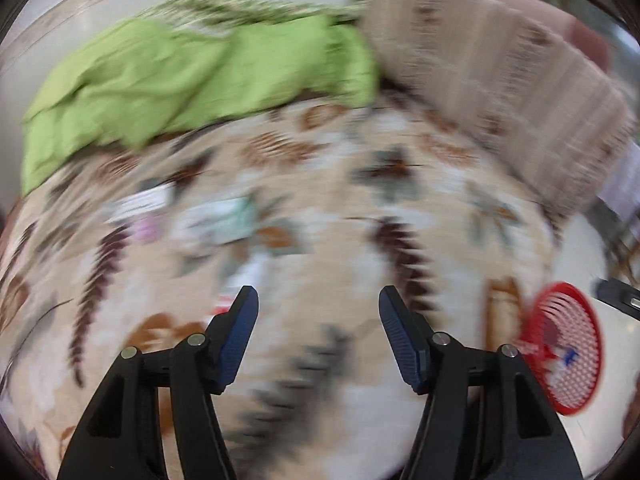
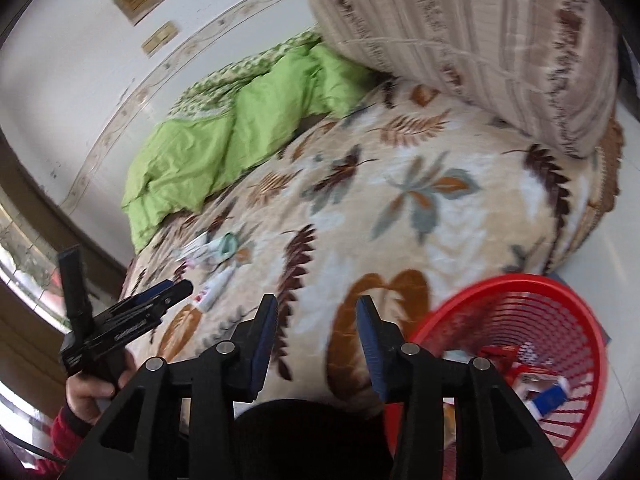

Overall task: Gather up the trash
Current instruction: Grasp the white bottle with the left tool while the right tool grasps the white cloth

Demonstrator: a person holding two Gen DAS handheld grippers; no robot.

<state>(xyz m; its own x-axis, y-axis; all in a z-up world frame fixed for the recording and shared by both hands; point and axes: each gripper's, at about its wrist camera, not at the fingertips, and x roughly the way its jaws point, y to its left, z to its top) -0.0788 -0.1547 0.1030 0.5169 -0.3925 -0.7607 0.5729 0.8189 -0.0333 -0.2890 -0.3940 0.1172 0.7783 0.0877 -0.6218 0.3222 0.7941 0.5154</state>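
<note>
Several pieces of trash lie on the leaf-patterned bedspread (image 2: 400,216): a white and green wrapper (image 2: 224,245), a white wrapper (image 2: 192,249) and a white tube-like wrapper (image 2: 214,286). In the blurred left wrist view they show as a green-white wrapper (image 1: 224,220), a white-pink one (image 1: 140,208) and one by the left finger (image 1: 244,276). My left gripper (image 1: 318,300) is open and empty above the bed; it also shows in the right wrist view (image 2: 168,290). My right gripper (image 2: 316,308) is open and empty. A red mesh basket (image 2: 560,300) holds red, white and blue packets (image 2: 540,388).
A crumpled green quilt (image 2: 224,136) lies at the far side of the bed against the wall. A striped folded blanket (image 2: 480,40) sits at the head. The red basket (image 1: 576,344) stands on the floor by the bed's edge.
</note>
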